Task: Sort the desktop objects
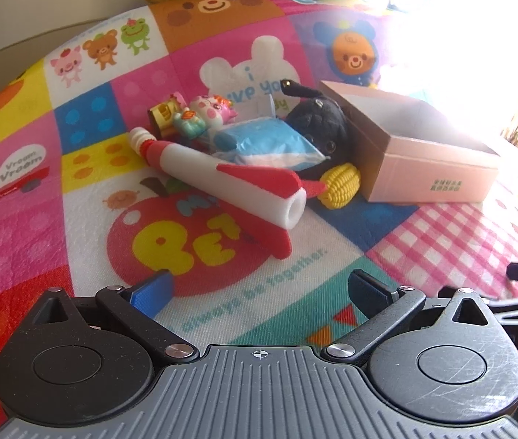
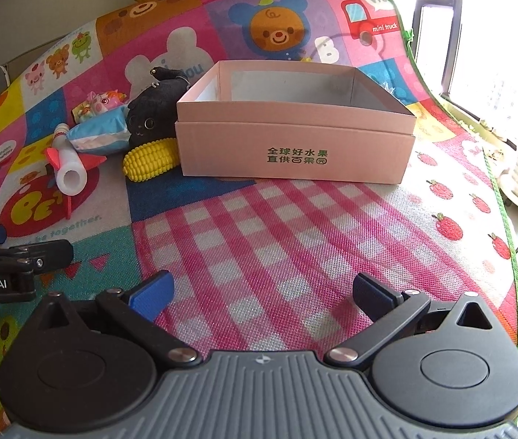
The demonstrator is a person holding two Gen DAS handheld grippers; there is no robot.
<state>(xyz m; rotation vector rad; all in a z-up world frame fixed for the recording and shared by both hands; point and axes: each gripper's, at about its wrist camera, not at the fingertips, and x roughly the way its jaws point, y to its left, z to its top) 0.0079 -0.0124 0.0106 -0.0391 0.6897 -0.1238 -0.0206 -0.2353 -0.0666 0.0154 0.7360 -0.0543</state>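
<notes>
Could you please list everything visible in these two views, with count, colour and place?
Box: one, pink, open, nothing visible inside, right of the toys.
Toy corn: one, yellow, against the box's left front corner.
Plush cat: one, black, behind the corn, beside the box.
Packet: one, blue and white, left of the plush.
Foam rocket: one, white and red, front of the pile.
Pig figure: one, pink, behind the packet.
Gold item: one, beside the pig, unclear.
Mat: one, multicoloured, under everything.
Left claw: open, empty.
Right claw: open, empty.
</notes>
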